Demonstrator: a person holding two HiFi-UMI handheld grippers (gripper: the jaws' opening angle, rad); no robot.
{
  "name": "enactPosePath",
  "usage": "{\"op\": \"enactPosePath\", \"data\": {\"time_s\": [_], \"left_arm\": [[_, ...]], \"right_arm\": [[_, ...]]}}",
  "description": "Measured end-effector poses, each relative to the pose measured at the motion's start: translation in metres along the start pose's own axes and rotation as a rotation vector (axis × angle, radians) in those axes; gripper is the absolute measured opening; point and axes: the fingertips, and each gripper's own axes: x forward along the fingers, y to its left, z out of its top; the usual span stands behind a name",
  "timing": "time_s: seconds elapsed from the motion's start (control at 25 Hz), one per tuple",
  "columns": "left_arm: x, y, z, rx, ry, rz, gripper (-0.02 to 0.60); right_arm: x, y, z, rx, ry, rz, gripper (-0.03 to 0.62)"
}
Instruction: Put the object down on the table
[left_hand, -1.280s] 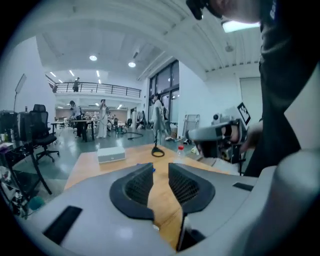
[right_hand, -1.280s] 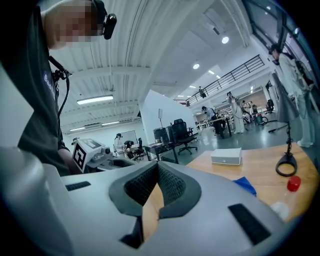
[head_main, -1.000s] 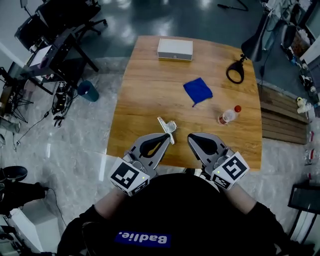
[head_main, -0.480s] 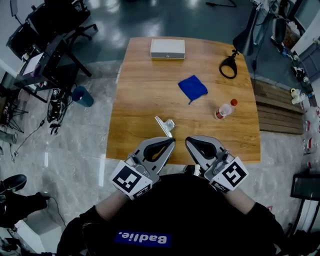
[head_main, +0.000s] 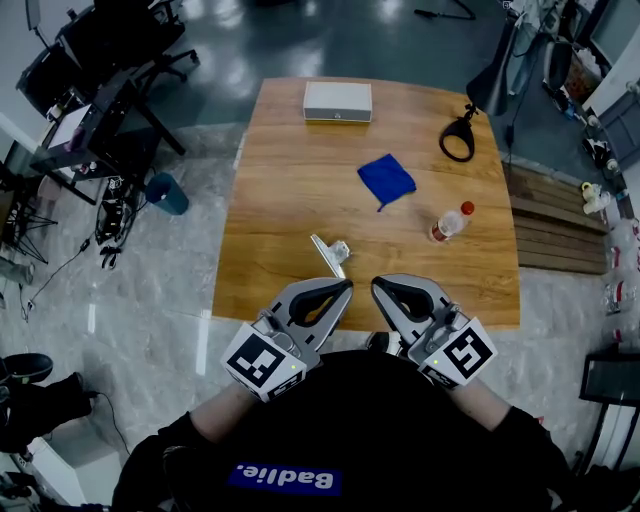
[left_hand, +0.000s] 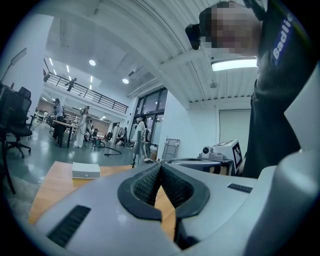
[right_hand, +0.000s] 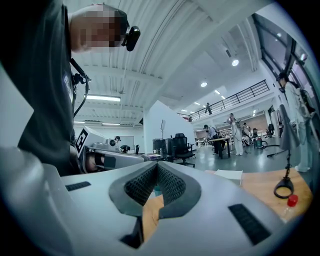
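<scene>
Small silvery object (head_main: 331, 252) is lying on wooden table (head_main: 290, 190) nr its front edge, touching neither gripper. L gripper (head_main: 347, 287) is hovering just at its 5 o'clock, jaws pressing together w/ nothing btwn. R gripper (head_main: 376, 286) is sitting at L's 3 o'clock, jaws likewise meeting, empty. Blue cloth (head_main: 386, 180) is lying at object's 1 o'clock, bottle (head_main: 450, 223) at 3.

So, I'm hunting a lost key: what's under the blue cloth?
The blue cloth lies on the wooden table, and only bare wood shows round its edges. Anything beneath it is covered and cannot be seen.
</scene>
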Motion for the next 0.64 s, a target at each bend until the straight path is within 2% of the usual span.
{"op": "enactPosePath", "data": {"time_s": [0.4, 0.64], "left_arm": [[-0.003, 0.000, -0.002, 0.029, 0.006, 0.003, 0.008], [-0.002, -0.003, 0.005, 0.003, -0.013, 0.008, 0.008]], "right_arm": [[0.000, 0.002, 0.002, -0.003, 0.006, 0.008, 0.005], [-0.001, 0.003, 0.001, -0.007, 0.013, 0.006, 0.005]]}}
